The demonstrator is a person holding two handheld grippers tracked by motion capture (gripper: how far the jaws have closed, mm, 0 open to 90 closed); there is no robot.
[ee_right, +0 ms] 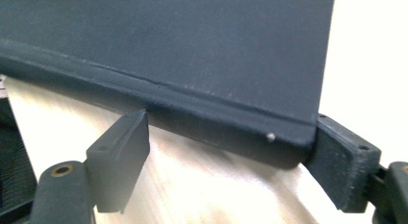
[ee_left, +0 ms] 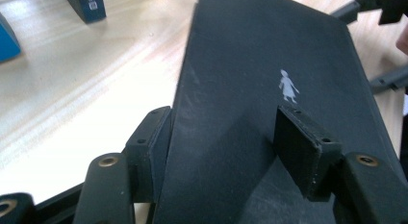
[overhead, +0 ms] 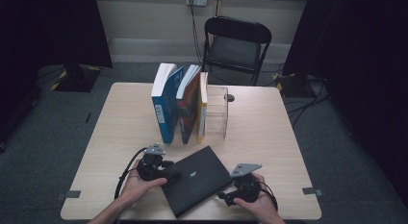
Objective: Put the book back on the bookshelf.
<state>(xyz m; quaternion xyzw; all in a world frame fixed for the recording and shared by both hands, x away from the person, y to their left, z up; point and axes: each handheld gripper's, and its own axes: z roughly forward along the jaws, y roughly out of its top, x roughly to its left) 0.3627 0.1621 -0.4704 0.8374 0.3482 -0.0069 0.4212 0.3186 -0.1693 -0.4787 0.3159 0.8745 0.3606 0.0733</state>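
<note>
Black book [overhead: 195, 180] flat near table [overhead: 269, 137] front edge: stiff, matte, likely heavy. Left gripper [overhead: 169, 175] clamps its left corner; right gripper [overhead: 223, 197] spread around spine corner, loose. Best grip: corners.

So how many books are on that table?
4: a blue book, an orange one and a thin yellow one stand upright mid-table; a black book lies flat between both grippers.
</note>
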